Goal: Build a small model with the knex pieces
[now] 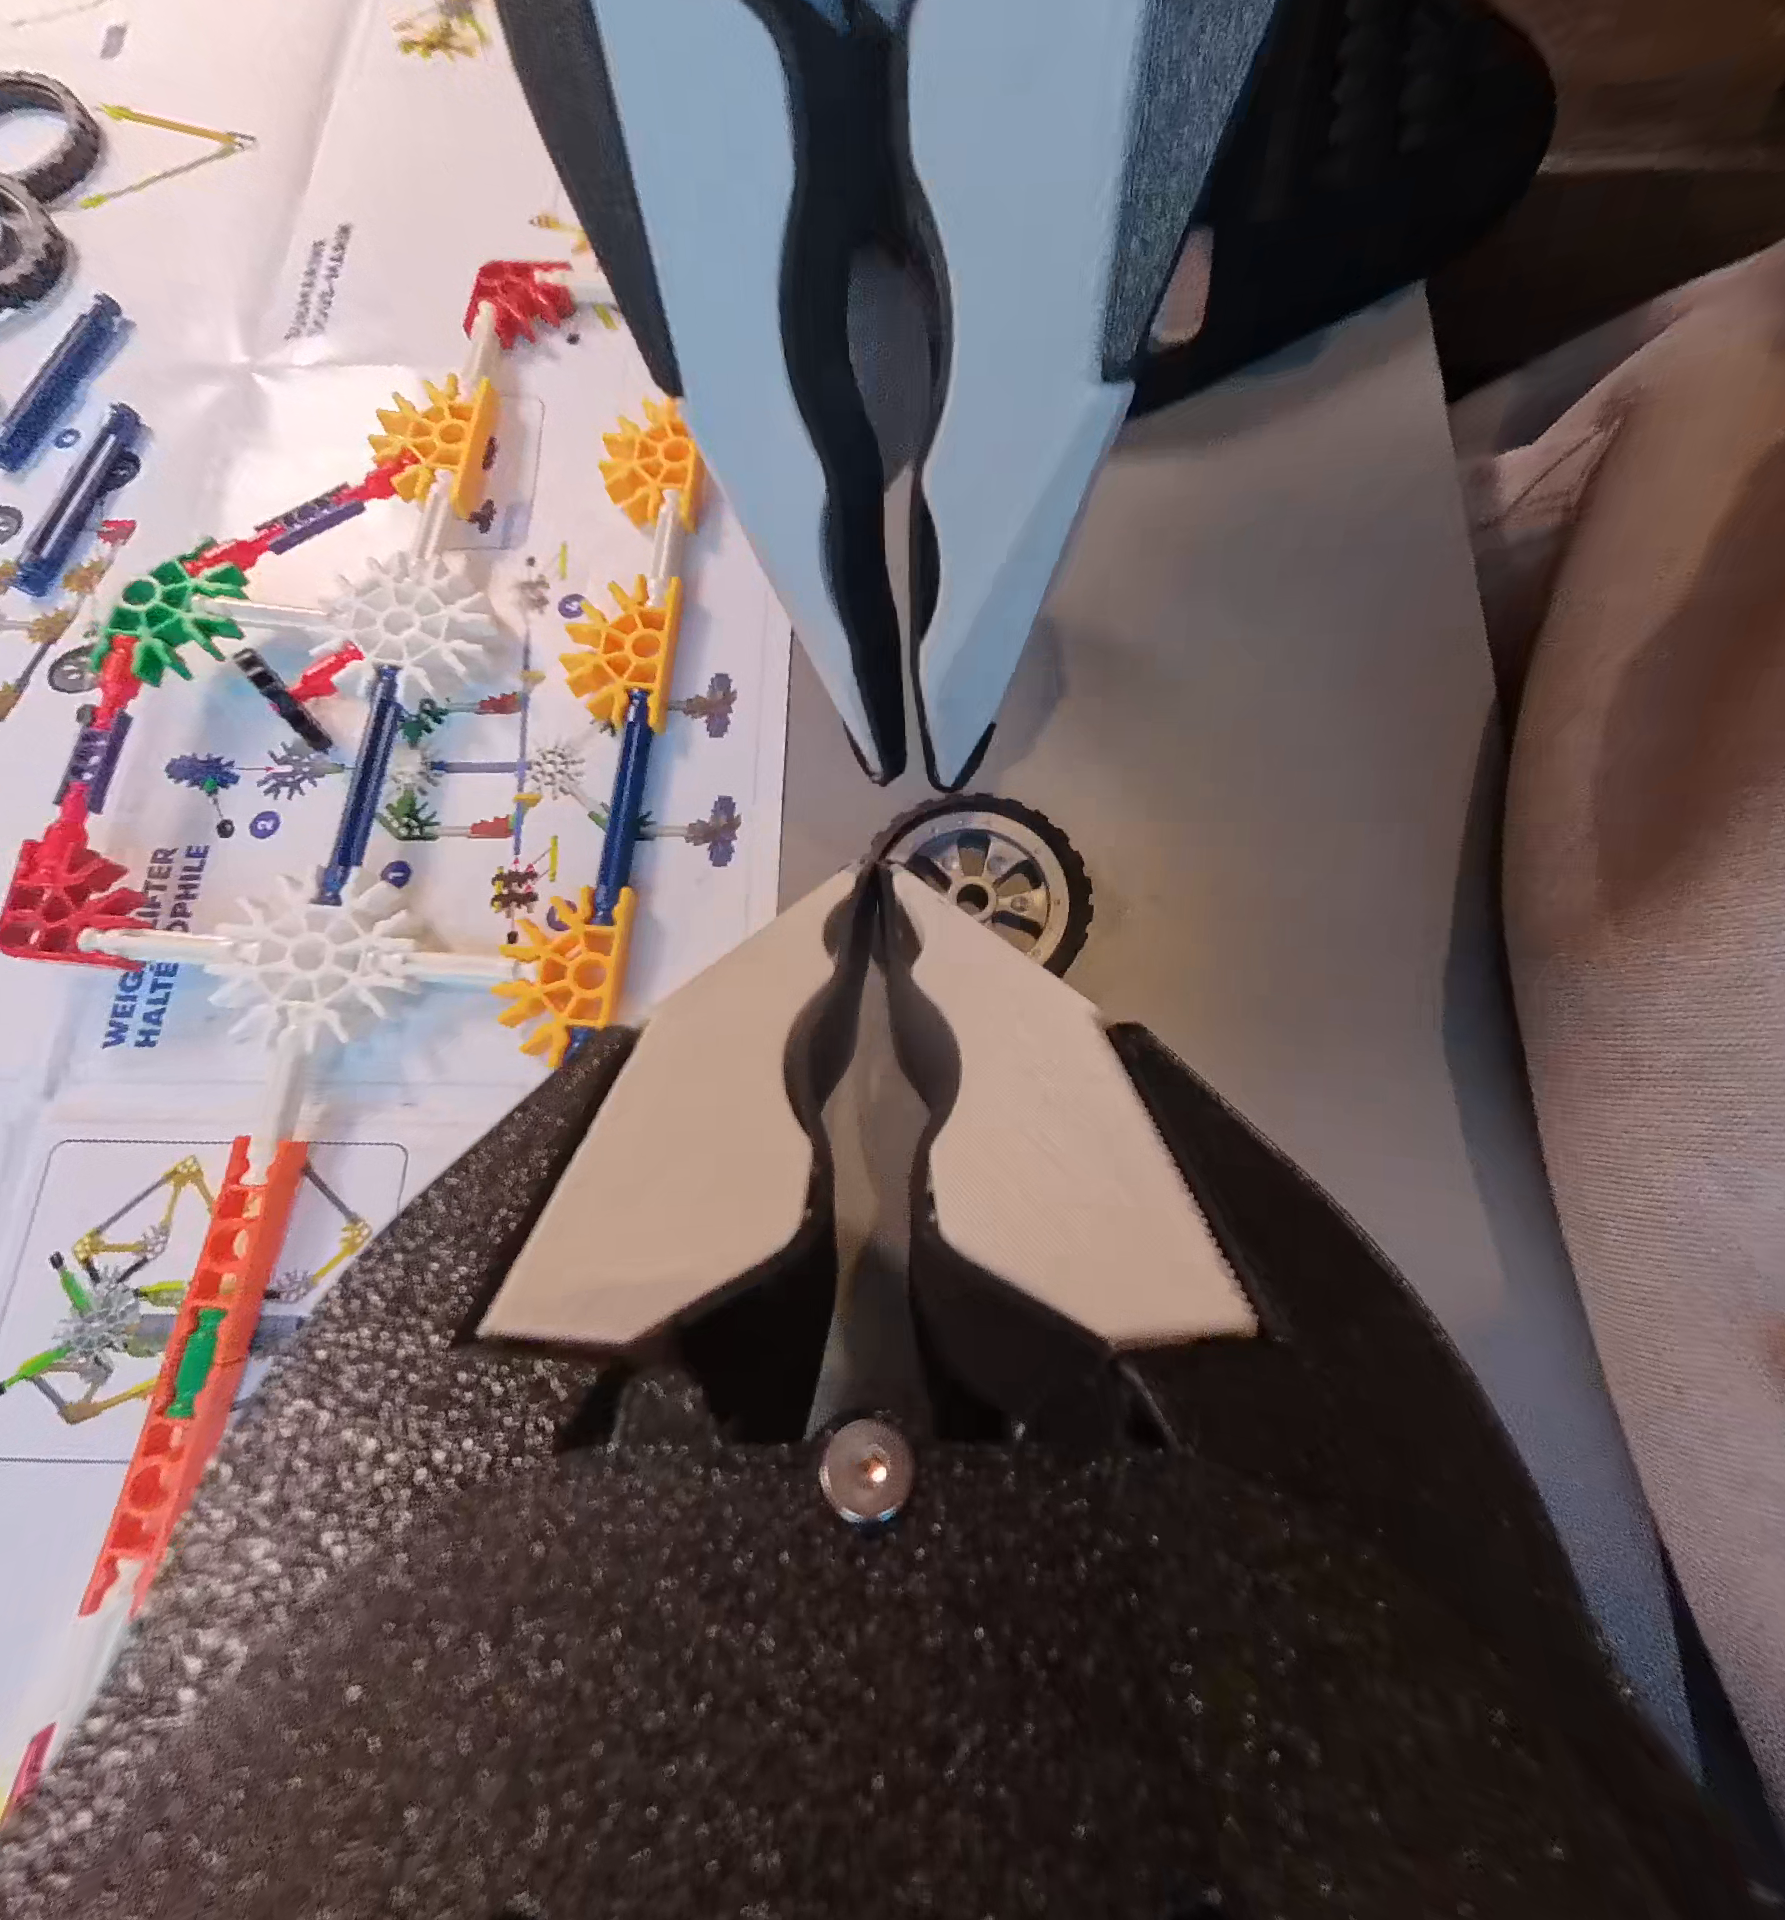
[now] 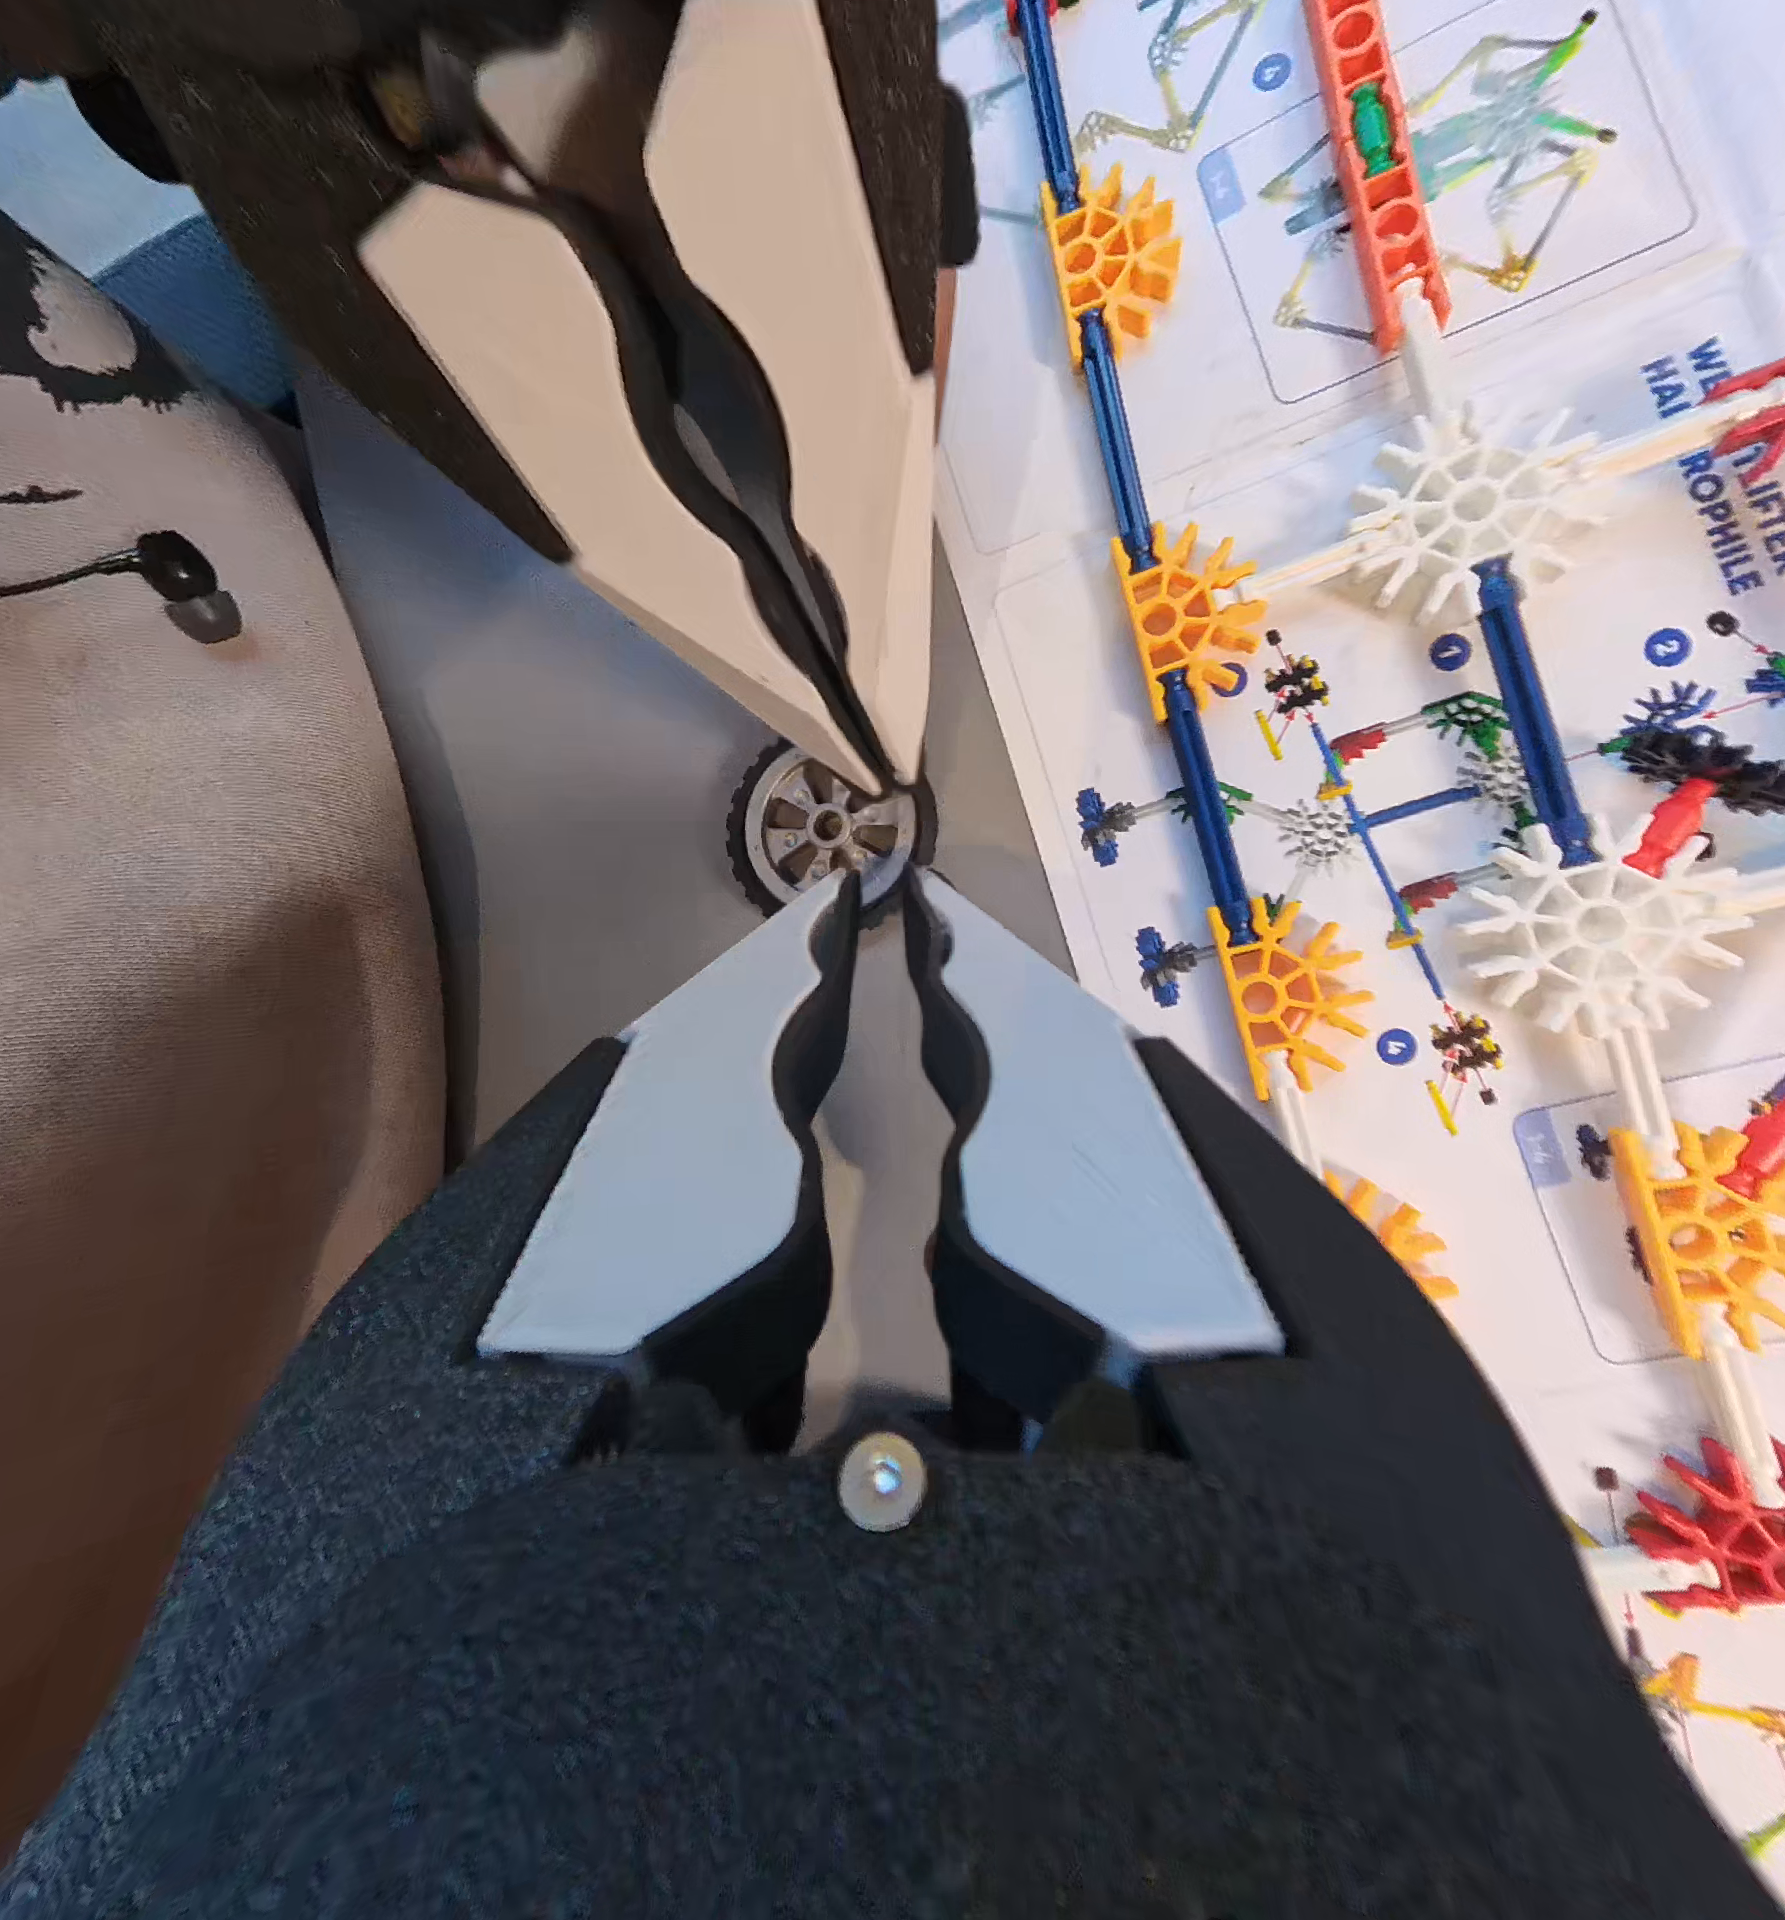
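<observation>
A: Left wrist view shows the left gripper (image 1: 875, 868) pinching the little wheel (image 1: 1007, 883) on the gray table (image 1: 1231, 675).

B: The right gripper (image 2: 880, 883) nips the same wheel's rim.

A: Both hold only the edge, so it may pop out.

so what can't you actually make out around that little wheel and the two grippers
- Small black-tyred wheel with silver spokes: the left gripper tips cover its near rim in the left wrist view, so the grip itself is hidden.
- Right gripper: whether its tips touch the wheel is unclear in either view.
- Orange perforated beam: its lower end is cut off by the left gripper's body.
</observation>
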Available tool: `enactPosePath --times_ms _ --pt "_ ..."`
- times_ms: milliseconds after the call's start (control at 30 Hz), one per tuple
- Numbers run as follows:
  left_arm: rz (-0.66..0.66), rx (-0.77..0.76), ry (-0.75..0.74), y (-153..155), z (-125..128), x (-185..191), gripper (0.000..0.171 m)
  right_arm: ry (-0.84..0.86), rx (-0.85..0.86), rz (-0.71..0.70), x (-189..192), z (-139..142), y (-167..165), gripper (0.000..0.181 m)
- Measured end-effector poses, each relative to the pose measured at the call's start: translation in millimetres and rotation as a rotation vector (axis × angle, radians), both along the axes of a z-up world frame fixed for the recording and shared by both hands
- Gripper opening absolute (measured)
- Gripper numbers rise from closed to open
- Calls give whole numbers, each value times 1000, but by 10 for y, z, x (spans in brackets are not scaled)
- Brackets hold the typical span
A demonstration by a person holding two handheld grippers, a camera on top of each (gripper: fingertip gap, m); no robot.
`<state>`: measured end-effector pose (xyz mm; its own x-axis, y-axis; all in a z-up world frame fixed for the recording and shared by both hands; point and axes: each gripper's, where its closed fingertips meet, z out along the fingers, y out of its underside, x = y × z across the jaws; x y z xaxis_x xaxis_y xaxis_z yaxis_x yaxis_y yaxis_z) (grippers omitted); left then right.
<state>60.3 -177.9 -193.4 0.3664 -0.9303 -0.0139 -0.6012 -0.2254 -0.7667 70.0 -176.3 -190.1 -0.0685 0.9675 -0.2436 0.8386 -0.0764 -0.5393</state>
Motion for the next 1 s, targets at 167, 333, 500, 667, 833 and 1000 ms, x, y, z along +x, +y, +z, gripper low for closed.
enactPosePath --times_ms 167,333,500,667,833,1000 --pt "56 -84 -36 25 67 -145 14 -4 -17 -33 -71 -96 30 19" --pt "23 -129 13 -90 -87 -110 20 -50 9 19 -109 -177 -11 10" --pt "35 -116 28 -72 -117 -96 9 42 232 115 -163 -165 9 6" --pt "43 -90 38 -65 -125 -95 7 151 525 202 -175 -145 11 4" --pt "40 -86 38 -63 -127 -76 9 229 800 286 -192 -134 -11 0" --pt "39 -65 50 -59 -133 -78 8 233 461 89 -171 -63 39 0"
